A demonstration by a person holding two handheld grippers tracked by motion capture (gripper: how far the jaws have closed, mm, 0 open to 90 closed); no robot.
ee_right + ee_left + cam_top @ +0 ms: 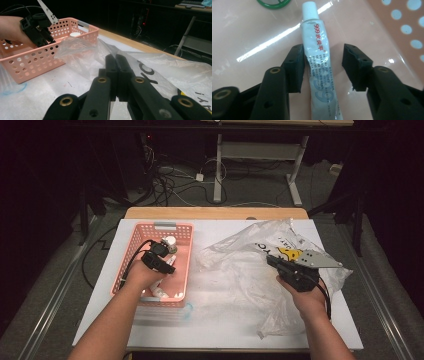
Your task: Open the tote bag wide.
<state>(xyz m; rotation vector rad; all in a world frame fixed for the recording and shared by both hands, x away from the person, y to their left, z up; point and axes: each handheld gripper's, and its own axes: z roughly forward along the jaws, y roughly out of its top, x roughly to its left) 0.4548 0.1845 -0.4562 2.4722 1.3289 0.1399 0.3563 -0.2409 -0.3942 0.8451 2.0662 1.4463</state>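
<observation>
Down in the pink perforated basket (pixel 134 251) at the left of the white table (pixel 215 320), the left gripper (pixel 323 66) hangs with its jaws wide apart over one squeezable tube (pixel 318 62). That tube is silvery white with a white screw cap at its far end, red "999" and red characters near the cap, fine dark print lower down and a pale blue figure toward its crimped tail; its body is creased and dented. It lies flat on the basket's glossy floor, its side against the inner face of one jaw and well clear of the other. One green ring (pixel 273 3) shows at the top edge of the left gripper view. From above, a white-capped bottle (pixel 170 241) stands at the basket's far end and a few small white items lie near its front wall, too blurred to count. To the right, one crumpled clear plastic bag (pixel 240 257) with black lettering and a yellow mark is spread over the table; the right gripper (pixel 116 60), jaws pressed together, pinches a fold of it.
</observation>
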